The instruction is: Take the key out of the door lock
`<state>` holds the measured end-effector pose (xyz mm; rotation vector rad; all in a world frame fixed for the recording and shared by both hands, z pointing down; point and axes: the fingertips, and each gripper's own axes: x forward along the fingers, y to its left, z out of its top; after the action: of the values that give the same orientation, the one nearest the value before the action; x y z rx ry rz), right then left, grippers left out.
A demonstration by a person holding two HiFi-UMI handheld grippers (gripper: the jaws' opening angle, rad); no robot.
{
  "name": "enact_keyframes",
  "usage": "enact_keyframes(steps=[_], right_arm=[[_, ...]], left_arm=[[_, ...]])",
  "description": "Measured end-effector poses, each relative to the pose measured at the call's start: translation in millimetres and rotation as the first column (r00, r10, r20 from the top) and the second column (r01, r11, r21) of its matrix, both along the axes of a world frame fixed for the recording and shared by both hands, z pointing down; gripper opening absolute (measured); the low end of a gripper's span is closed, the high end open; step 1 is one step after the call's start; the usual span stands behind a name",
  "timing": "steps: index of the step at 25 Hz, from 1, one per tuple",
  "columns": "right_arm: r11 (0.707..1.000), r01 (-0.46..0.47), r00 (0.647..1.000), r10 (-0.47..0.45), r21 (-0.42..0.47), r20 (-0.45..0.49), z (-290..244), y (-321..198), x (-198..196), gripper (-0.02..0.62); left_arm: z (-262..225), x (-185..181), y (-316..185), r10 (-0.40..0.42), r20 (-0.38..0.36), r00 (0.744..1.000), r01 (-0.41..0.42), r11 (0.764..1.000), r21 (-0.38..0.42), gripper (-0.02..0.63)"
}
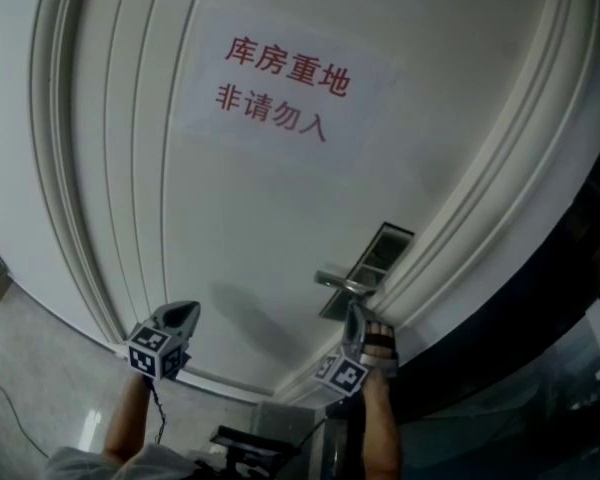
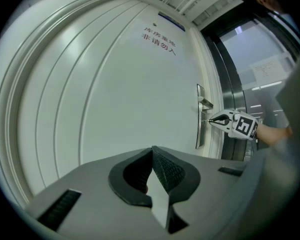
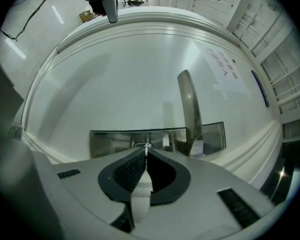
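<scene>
Key (image 3: 146, 146) perpendicular to lock plate (image 3: 110, 143)

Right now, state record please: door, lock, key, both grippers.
door: white, paper sign with red print
lock plate: metal, with the handle on it
key: in the lock plate, not yet out
right gripper: shut on key, tip at the lock plate
left gripper: shut, empty, off to the left and away from the lock plate
</scene>
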<state>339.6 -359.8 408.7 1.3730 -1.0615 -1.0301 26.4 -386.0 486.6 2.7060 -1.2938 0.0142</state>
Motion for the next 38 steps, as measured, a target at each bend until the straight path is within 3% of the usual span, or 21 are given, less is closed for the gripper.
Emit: enact_keyframes(steps=[38], right_arm=[[1.0,-0.016,0.996,0.014,-0.018,-0.086,2,9,4,0.02]], left_arm=[[-6,7,16,0.02,-0.005,1.0,-0.02,1.0,0.009,0.005]])
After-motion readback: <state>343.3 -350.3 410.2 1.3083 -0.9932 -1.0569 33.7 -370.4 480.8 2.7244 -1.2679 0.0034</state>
